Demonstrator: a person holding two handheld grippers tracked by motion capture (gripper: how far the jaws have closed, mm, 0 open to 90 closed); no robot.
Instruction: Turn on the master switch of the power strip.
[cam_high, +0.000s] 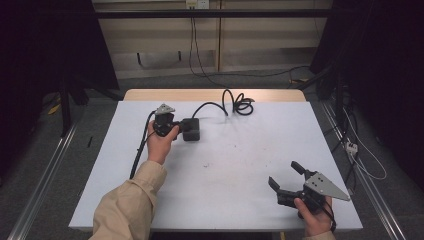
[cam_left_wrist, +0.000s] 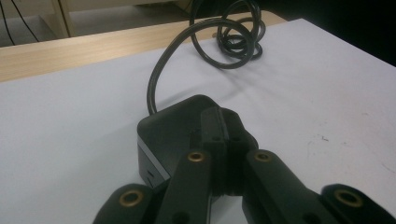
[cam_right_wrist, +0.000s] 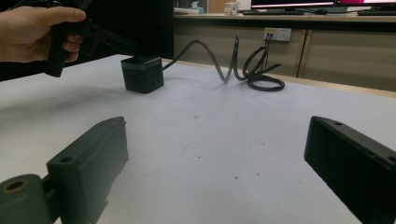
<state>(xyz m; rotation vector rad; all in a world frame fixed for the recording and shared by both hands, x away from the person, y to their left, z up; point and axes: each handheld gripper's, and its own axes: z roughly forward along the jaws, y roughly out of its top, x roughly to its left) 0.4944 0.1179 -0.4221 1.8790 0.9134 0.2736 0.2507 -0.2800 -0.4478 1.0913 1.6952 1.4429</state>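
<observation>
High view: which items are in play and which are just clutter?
In play:
- black power cube
- its coiled cable
- left hand-held gripper, jaws closed over the cube
- right hand-held gripper, open, idle

Clutter:
- floor cables
- white power strip

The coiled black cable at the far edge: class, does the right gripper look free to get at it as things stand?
Probably yes. The right gripper is open, and bare white table lies between it and the coiled cable.
</observation>
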